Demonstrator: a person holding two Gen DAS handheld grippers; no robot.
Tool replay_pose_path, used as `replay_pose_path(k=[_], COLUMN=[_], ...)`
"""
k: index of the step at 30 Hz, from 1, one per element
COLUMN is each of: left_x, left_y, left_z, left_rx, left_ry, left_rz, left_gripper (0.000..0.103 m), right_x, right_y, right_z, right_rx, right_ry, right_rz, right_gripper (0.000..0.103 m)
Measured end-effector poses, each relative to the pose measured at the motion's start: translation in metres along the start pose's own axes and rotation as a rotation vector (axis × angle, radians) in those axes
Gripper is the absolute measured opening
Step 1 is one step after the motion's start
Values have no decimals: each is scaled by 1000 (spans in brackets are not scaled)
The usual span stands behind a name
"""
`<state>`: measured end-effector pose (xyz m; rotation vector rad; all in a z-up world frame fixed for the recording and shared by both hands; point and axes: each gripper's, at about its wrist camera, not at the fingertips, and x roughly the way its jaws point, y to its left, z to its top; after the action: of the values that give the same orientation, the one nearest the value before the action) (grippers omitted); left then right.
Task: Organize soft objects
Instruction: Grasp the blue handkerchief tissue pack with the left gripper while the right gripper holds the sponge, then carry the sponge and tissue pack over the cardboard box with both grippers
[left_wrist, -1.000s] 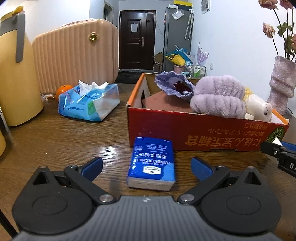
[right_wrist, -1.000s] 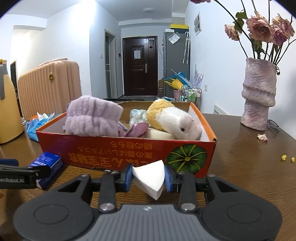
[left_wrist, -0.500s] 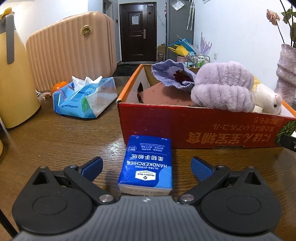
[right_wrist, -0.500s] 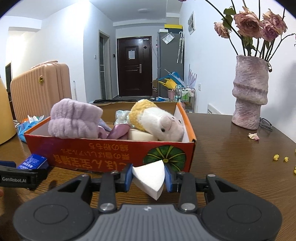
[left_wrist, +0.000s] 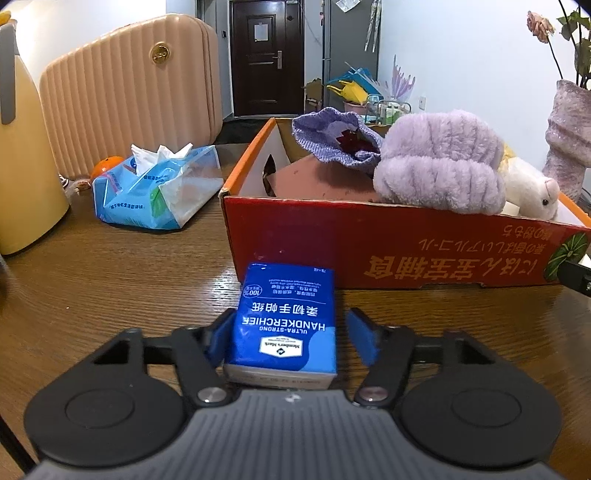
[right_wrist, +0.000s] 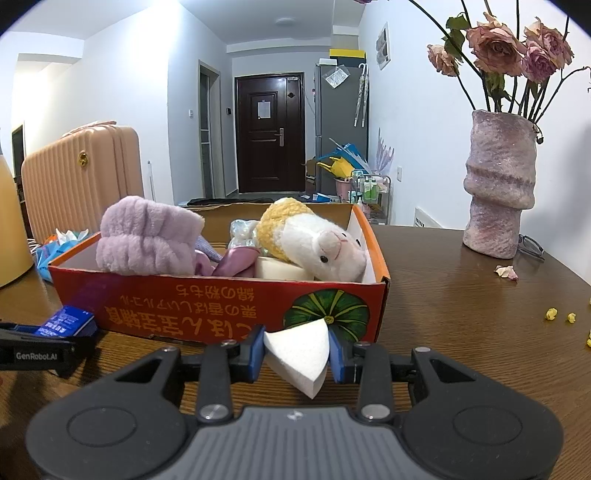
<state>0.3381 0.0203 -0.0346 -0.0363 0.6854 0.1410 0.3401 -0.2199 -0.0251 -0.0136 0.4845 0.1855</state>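
- A blue handkerchief pack (left_wrist: 284, 325) is seen lying flat on the wooden table (left_wrist: 110, 280), just in front of the red cardboard box (left_wrist: 406, 251).
- Its long axis is pointed away from the left gripper (left_wrist: 288, 341), toward the box.
- The pack is bracketed by the closing jaws; the left pad looks to be touching, while a gap is seen on the right.
- A white sponge wedge (right_wrist: 297, 352) is clamped in the right gripper (right_wrist: 295, 354), just before the box front.
- The box is judged the destination for both.

Left tongs (left_wrist: 290, 339): black arms, blue pads, silver screws, ribbed grey base.
Right tongs (right_wrist: 296, 352): same build.
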Motion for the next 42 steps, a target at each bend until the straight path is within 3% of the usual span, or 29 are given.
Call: replay_pose_path(k=[1, 8, 19, 42], left_x=[0, -5, -27, -81], left_y=[0, 4, 2, -8], left_z=[0, 1, 4, 28], left_rx=[-1, -18, -19, -21], left_ry=[-1, -11, -90, -314], left_rz=[-2, -19, -47, -63], left_gripper=[53, 52, 52, 52], right_x=[0, -1, -7, -25], right_y=[0, 2, 3, 11], right_z=[0, 0, 1, 12], right_rx=[-1, -1, -3, 11], right_ry=[0, -8, -49, -234], right_rz=[0, 4, 13, 50], right_gripper=[35, 35, 35, 35])
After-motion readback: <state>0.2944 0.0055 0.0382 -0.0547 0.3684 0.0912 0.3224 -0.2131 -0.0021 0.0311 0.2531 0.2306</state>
